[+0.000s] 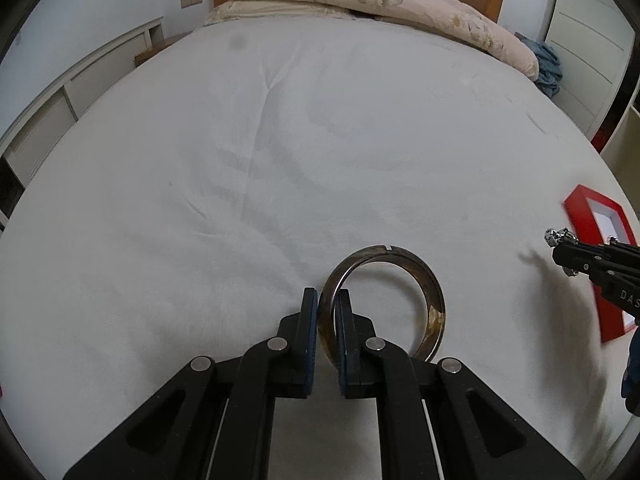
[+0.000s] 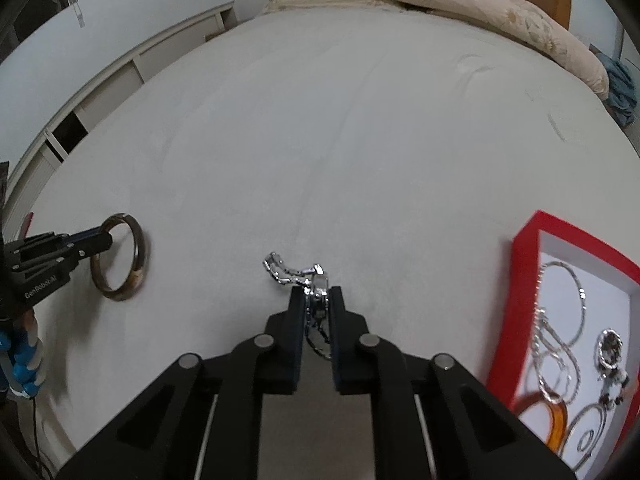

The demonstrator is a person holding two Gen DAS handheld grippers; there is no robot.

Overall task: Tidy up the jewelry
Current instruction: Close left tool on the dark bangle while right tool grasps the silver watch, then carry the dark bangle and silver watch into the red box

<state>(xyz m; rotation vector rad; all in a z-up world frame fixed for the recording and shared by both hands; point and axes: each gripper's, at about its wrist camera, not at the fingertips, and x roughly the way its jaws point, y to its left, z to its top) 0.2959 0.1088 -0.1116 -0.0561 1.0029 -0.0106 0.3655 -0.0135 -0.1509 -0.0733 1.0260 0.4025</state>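
The left gripper (image 1: 328,300) has its 2 jaws nearly closed on the rim of a dark brown bangle (image 1: 434,308), which stands upright over the white bed sheet (image 1: 280,140). The right gripper (image 2: 316,300) is closed on a silver link bracelet (image 2: 292,272); its free end curls ahead and left of the jaws. Right of these jaws lies a red jewelry box (image 2: 520,280) with silver hoops (image 2: 576,304) inside.

Items I log: a dark brown bangle (image 1: 424,280) with a split at its top, standing on edge, lifted at near left; a silver link bracelet (image 2: 296,274), draped, near centre; a red box (image 2: 524,280) with white lining at near right, containing silver chains, hoops and an amber bangle (image 2: 556,420).
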